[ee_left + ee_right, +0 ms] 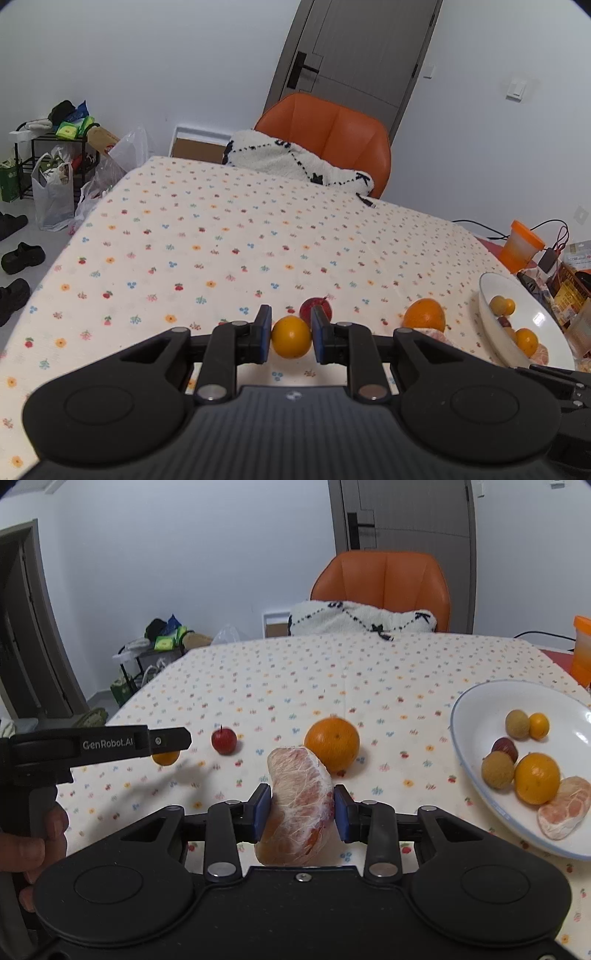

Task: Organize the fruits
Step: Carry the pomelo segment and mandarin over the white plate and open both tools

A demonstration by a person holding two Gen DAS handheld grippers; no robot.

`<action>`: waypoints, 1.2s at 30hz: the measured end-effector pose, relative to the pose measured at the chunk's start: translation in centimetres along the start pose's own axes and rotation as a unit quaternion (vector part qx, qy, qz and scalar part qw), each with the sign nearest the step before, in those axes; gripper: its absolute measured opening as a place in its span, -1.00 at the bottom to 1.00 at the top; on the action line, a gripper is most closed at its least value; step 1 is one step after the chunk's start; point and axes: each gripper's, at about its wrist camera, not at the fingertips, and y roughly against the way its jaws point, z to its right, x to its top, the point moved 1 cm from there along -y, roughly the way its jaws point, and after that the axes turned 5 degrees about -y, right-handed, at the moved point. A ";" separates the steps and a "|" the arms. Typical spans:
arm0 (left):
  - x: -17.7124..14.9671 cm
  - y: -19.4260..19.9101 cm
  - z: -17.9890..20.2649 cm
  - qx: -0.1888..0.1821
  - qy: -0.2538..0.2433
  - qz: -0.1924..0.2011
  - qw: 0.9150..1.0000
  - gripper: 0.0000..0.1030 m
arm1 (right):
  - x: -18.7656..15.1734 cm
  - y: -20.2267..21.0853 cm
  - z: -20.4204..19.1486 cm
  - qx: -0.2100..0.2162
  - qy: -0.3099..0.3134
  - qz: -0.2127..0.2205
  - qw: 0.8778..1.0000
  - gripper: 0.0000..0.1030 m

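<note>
My left gripper [291, 332] is shut on a small orange [291, 336] just above the flowered tablecloth; in the right wrist view this orange [166, 757] peeks out under the left gripper's finger [173, 740]. My right gripper [301, 808] is shut on a peeled pink pomelo segment [299, 805], held upright. Beyond it on the cloth lie a large orange [332, 744] and a small red apple [224, 740]. At the right, a white bowl [465, 701] holds several small fruits and another pomelo segment [563, 806].
An orange chair [384, 583] with a white blanket stands at the table's far edge. An orange cup [521, 247], cables and snack packets [569, 295] crowd the right side behind the bowl. A hand [37, 845] grips the left gripper's handle.
</note>
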 end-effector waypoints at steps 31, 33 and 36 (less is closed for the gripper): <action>1.4 2.2 8.6 -0.049 -0.053 0.040 0.997 -0.59 | 1.1 6.3 8.2 -0.039 -0.067 0.082 0.994 -0.33; 1.3 1.9 9.4 -0.054 -0.057 0.039 0.996 -0.59 | 1.1 6.5 9.0 -0.046 -0.072 0.085 0.993 -0.33; 1.2 1.6 10.4 -0.061 -0.061 0.037 0.996 -0.59 | 1.0 6.9 10.4 -0.056 -0.080 0.089 0.991 -0.33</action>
